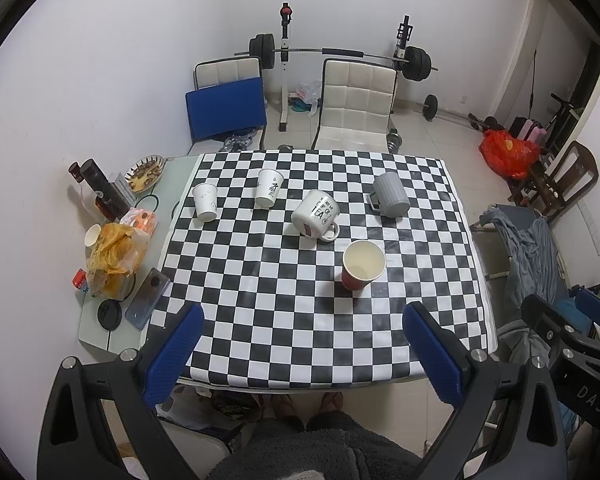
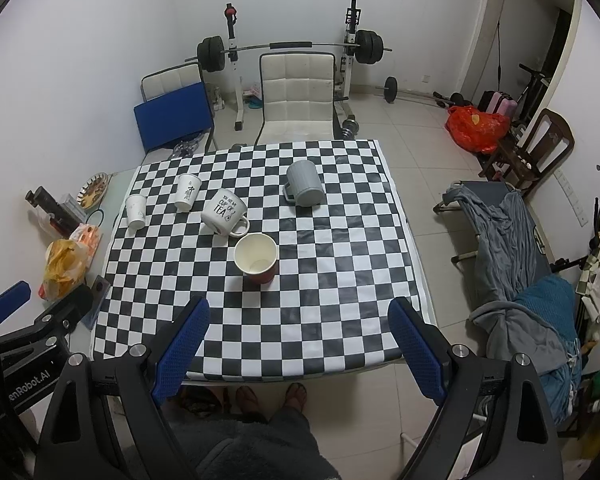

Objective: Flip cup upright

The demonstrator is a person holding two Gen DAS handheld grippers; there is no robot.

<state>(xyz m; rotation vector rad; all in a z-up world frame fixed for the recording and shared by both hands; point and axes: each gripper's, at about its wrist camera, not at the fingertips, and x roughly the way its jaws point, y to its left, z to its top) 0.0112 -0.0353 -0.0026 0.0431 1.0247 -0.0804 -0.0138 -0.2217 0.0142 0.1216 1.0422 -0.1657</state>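
A red paper cup [image 1: 362, 270] [image 2: 258, 260] stands upright, mouth up, near the middle of the checkered table [image 1: 260, 320] [image 2: 320, 320]. Behind it stand upside down a white "CUP OF TEA" mug [image 1: 316, 214] [image 2: 225, 212], a grey ribbed mug [image 1: 390, 195] [image 2: 304, 184] and two white paper cups [image 1: 205, 202] [image 1: 269, 188] [image 2: 136, 210] [image 2: 187, 192]. My left gripper [image 1: 302, 316] and right gripper [image 2: 298, 308] are both open and empty, held above the table's near edge, well short of the cups.
The table's left strip holds a phone [image 1: 148, 298], a yellow bag [image 1: 114, 254], a bottle [image 1: 104, 190] and a snack dish [image 1: 145, 172]. Two white chairs [image 1: 356, 104] stand behind the table. A cot with clothes [image 2: 512, 240] is on the right.
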